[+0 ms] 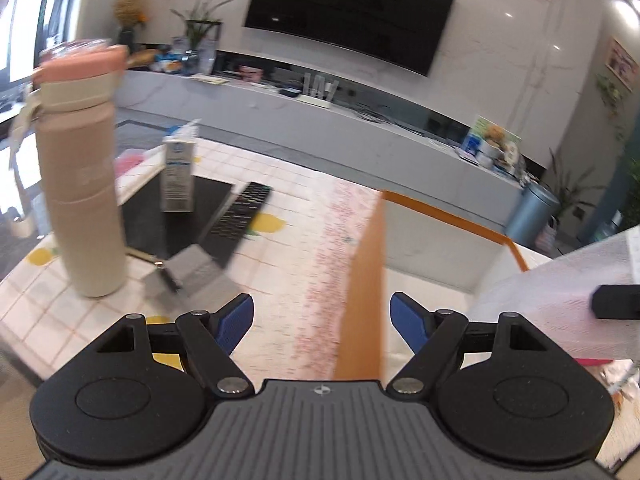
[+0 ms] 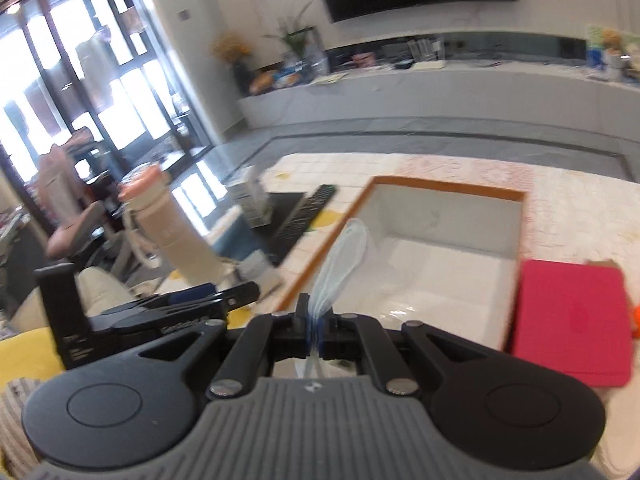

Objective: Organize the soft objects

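A white box with an orange rim (image 2: 448, 189) stands open on the checked tablecloth; it also shows in the left wrist view (image 1: 366, 280). My right gripper (image 2: 315, 322) is shut on a thin white-blue mesh cloth (image 2: 346, 252), which it holds over the box's near left corner. The same cloth (image 1: 560, 292) shows at the right of the left wrist view, above the box. My left gripper (image 1: 322, 316) is open and empty, just above the box's left wall. A red soft pad (image 2: 568, 322) lies right of the box.
A pink-capped beige bottle (image 1: 82, 176) stands at the left. A small carton (image 1: 179, 174), a black remote (image 1: 236, 218) and a grey block (image 1: 196, 276) lie on a black mat behind it. A TV console runs along the far wall.
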`<state>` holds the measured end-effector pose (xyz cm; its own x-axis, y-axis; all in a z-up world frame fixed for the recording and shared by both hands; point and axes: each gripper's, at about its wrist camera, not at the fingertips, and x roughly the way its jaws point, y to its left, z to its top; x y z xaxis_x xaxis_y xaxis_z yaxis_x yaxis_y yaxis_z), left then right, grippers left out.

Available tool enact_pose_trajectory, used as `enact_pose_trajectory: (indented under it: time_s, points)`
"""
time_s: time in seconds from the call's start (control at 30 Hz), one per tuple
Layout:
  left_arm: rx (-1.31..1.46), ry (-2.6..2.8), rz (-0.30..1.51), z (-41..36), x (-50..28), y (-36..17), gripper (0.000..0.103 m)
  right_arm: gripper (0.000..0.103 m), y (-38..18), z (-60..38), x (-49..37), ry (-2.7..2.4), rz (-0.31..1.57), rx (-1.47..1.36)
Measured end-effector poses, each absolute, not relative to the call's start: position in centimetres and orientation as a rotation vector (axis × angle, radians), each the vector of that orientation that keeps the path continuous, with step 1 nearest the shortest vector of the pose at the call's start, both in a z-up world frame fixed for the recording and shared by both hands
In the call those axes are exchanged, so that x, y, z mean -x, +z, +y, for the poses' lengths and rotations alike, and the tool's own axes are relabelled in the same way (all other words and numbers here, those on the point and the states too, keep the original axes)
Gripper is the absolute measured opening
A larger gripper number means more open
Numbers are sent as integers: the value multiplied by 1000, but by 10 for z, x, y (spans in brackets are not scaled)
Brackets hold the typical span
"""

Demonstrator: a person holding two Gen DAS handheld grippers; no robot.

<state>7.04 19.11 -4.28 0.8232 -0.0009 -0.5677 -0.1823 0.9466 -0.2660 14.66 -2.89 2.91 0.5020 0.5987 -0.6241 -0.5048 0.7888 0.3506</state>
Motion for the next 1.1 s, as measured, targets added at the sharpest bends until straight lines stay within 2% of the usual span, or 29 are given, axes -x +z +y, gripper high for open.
enact_pose_trajectory:
  time_s: [0.2,0.5,0.57,0.67,0.73,0.87,0.9,1.0,1.1]
  points:
    - [364,132,618,204,-74,-54,92,0,25,-3,-160,757,836,-62]
    - [292,95,578,192,-75,-57,91,1,-55,11,-202,741,1082,157]
    - [294,89,576,193,-74,-57,91,4,-66,8,-207,699,1113,179]
    - [294,94,578,194,-76,-58,91,11,-71,0,-207,675,1115,181]
    - [298,115,604,195,-79,-61,91,45,-71,-3,-206,641,1104,184]
    - [302,167,608,198,-78,-62,91,59,-62,-15,-202,619,1083,140]
    - [296,178,600,198,-76,-61,91,67,-58,-19,-200,620,1067,131]
    - [274,221,587,198,-72,-55,91,71,-45,-31,-194,619,1030,91]
    - [267,233,577,198,-69,-47,91,79,-30,-43,-187,614,984,66]
